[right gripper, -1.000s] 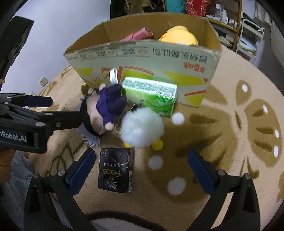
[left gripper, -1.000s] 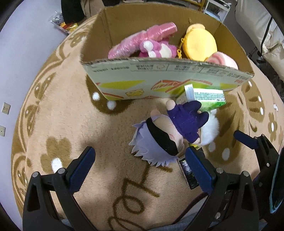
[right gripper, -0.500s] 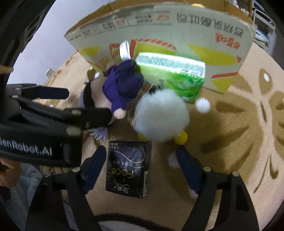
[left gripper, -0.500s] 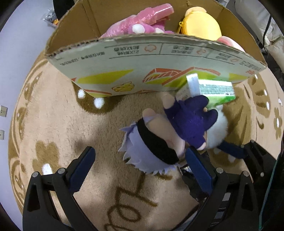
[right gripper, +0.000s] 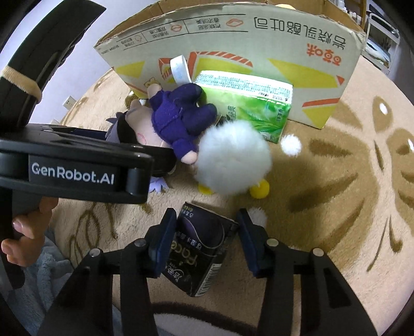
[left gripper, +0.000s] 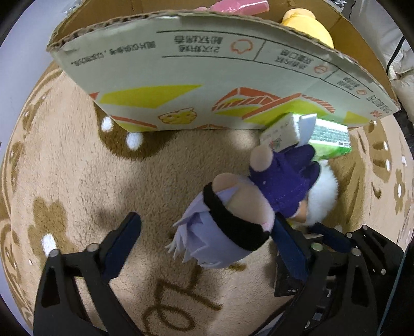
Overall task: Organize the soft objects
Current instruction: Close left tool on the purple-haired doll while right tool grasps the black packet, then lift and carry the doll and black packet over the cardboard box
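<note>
Surface: a plush tan rug (left gripper: 77, 165) with brown flower shapes, white dots and brown lettering covers the floor in both views.
Room: pale floor and a pale wall with sockets show at the left edge past the rug; a white wire rack (right gripper: 383, 38) stands at the right wrist view's upper right.
Box: an open printed cardboard box (left gripper: 207, 77) stands on the rug, with a yellow plush (left gripper: 308, 28) and a pink soft item (left gripper: 238, 4) showing above its rim.
Doll: a small plush doll with lilac hair, a black blindfold and a purple outfit (left gripper: 245, 204) lies on the rug just in front of the box.
Pompom: a fluffy white ball with yellow feet (right gripper: 233, 160) lies touching the doll's far side.
Green pack: a green soft tissue pack (right gripper: 248, 103) leans against the box wall behind the doll and the ball.
Black pack: a black soft tissue pack (right gripper: 199, 250) lies nearest the right gripper.
Left gripper (left gripper: 204, 250): jaws wide apart, just narrowing a little, straddling the doll's head; its right finger (left gripper: 289, 250) is close against the head, the left one well clear.
Right gripper (right gripper: 204, 240): jaws have just been closing, the black pack between them; the left finger touches it, and I cannot tell whether the right one does.
Person: fingers (right gripper: 28, 230) hold the left gripper's handle.
</note>
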{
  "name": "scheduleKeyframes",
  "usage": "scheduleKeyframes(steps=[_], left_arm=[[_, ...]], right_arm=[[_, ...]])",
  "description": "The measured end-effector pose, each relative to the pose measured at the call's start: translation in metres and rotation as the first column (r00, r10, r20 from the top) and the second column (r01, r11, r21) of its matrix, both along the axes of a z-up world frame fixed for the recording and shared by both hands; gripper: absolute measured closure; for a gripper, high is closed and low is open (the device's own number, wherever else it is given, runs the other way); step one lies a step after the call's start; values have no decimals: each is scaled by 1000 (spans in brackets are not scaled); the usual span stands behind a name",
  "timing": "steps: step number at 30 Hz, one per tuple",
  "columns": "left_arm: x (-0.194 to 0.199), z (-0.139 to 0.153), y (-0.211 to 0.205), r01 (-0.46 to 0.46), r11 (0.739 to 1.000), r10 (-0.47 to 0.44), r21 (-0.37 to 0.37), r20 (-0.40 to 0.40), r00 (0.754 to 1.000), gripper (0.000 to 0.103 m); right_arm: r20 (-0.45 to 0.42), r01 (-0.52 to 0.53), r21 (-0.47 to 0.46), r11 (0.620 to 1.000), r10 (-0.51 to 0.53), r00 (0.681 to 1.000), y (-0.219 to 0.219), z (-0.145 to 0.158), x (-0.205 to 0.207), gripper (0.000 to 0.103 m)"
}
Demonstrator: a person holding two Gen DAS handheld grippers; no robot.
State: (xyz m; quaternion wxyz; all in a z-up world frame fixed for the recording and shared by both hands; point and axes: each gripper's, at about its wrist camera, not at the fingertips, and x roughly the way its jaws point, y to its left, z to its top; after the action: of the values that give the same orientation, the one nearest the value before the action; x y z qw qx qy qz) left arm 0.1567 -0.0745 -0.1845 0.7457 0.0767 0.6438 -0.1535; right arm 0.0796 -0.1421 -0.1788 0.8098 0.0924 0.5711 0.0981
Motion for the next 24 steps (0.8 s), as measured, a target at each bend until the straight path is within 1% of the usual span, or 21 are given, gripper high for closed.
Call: scheduleKeyframes(steps=[4,5,6,8,9,10,14,16,18,19,20,24], left_arm=[[-7,2,2,6,999,-6,-34,-8,1000,24],[-8,2,1,9,999,-9,-40,-10,1000,28],[-9,2,0,10,999,-10,-45,-13,1000,30],[-10,2,-3,8,998,-9,-55,-18,1000,35],[-10,2,-6,7,998,-9,-61,-20,1000,41],[-13,1,-8,8,997,-10,-72,-26,1000,42],[-17,4,-12,10,998,-12,-58,-19,1000,43],[-26,7,-20,2,999,-3,-50,-19,1000,44],[-28,11,-15,-3,999,2,-43,-18,1000,44],[-30,13,-16,-6,999,5,-34,-17,1000,44],[-31,10,-12,-8,1000,7,-26,-15,1000,44],[-38,14,-10,-5,1000,5,10,4,1000,44]], right_arm=[[-4,8,9,1000,-8,1000,-3,1,-1,55],[-7,11,14,1000,-11,1000,-5,1,-2,55],[-10,15,21,1000,-15,1000,-12,3,-6,55],[-17,26,34,999,-25,1000,-14,2,-5,53],[-20,30,39,999,-29,999,-15,2,-5,53],[-23,31,41,999,-30,999,-20,2,-7,52],[-38,32,39,999,-31,999,-23,1,-12,46],[-38,29,22,999,-29,999,-20,2,-14,46],[-41,20,-1,1000,-20,999,-16,3,-16,46],[-40,19,-8,1000,-19,999,-15,3,-17,48],[-37,16,-18,1000,-17,999,-14,5,-17,56],[-15,18,-44,999,-19,1000,-13,9,-20,60]])
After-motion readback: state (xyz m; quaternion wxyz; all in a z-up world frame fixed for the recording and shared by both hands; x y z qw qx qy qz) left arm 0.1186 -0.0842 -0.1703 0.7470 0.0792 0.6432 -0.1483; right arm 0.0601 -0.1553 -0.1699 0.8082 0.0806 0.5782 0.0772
